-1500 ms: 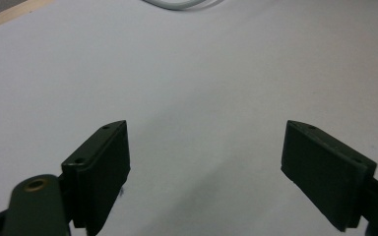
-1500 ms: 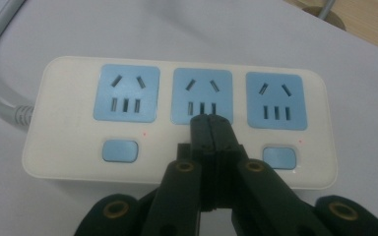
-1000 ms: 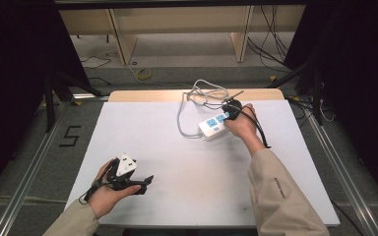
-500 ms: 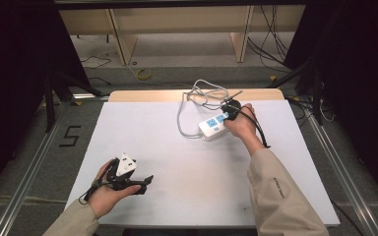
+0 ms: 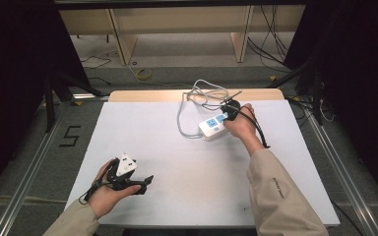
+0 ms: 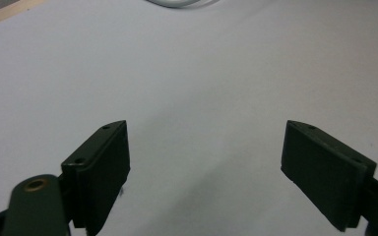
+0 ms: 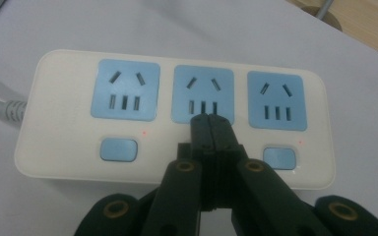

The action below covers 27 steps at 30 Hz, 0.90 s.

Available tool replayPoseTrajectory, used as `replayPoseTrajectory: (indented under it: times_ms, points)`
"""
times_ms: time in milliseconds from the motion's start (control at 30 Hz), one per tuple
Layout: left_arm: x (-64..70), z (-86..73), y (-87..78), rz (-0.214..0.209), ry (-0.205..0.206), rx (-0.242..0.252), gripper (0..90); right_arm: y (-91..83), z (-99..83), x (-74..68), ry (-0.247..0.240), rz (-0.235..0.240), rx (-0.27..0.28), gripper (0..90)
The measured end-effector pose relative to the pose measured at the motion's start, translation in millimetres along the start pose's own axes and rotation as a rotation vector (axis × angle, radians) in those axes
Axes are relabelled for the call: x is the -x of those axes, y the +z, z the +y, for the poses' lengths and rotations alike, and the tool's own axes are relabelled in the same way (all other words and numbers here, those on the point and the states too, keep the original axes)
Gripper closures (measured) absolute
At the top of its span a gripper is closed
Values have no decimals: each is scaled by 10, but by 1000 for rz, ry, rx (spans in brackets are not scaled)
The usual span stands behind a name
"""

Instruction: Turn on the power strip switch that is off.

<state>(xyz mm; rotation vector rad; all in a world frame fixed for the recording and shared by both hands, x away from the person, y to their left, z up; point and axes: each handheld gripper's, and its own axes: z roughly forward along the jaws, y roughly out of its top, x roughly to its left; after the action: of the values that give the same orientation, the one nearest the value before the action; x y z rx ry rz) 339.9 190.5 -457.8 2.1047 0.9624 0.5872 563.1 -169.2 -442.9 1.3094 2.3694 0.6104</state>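
Right gripper view: white power strip (image 7: 174, 118) flat on the table (image 5: 187, 147) at far right, cord (image 5: 189, 105) looping off behind; my right gripper (image 7: 210, 120) pressed shut, tips over its middle socket; left gripper (image 6: 204, 167) spread wide above bare tabletop, near edge.

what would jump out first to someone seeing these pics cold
The white power strip with three blue sockets lies at the table's far right side, and the right claw, jaws pressed together, sits over its middle switch. The left claw rests near the front left of the white table, jaws spread wide with nothing between them.
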Motion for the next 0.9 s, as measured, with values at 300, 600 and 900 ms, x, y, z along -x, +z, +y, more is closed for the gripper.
replayPoseTrajectory:
  times_ms: [300,600,900]
  points:
    - [4,-1,3,-1,-4,-1,184,5,-3,6,6,7,0,900]
    - [1,-1,2,1,-1,-1,183,4,-4,0,2,2,-1,900]
    - [-3,-1,-3,1,-1,0,184,0,-23,16,16,11,10,900]
